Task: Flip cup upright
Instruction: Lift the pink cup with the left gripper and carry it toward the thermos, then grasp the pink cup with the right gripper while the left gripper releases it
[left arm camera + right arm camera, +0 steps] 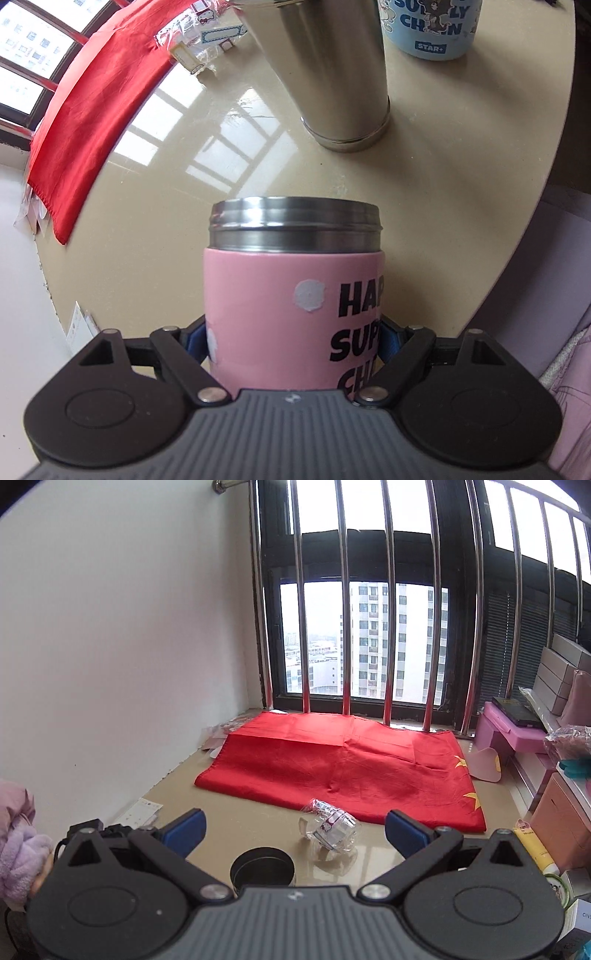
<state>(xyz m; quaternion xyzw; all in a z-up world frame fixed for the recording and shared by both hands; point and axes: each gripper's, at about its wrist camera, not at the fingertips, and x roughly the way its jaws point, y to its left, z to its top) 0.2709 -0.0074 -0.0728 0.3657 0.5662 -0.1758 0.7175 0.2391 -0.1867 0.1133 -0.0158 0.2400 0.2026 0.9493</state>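
Observation:
In the left wrist view my left gripper [293, 341] is shut on a pink cup [291, 317] with black lettering and a steel threaded rim. The cup's rim end points away from me, over the beige table [184, 206]. Its blue pads press on both sides of the cup. In the right wrist view my right gripper [295, 830] is open and empty, held above the table. The open dark mouth of a steel cup [263, 866] shows just below and between its fingers.
A tall steel cup [332, 74] stands on the table ahead of the pink cup, with a light blue printed cup [432, 29] behind it. A red flag [340, 764] lies by the barred window. A crumpled clear sticker bag [330, 829] lies near it. Boxes and a pink stool [509, 727] are at the right.

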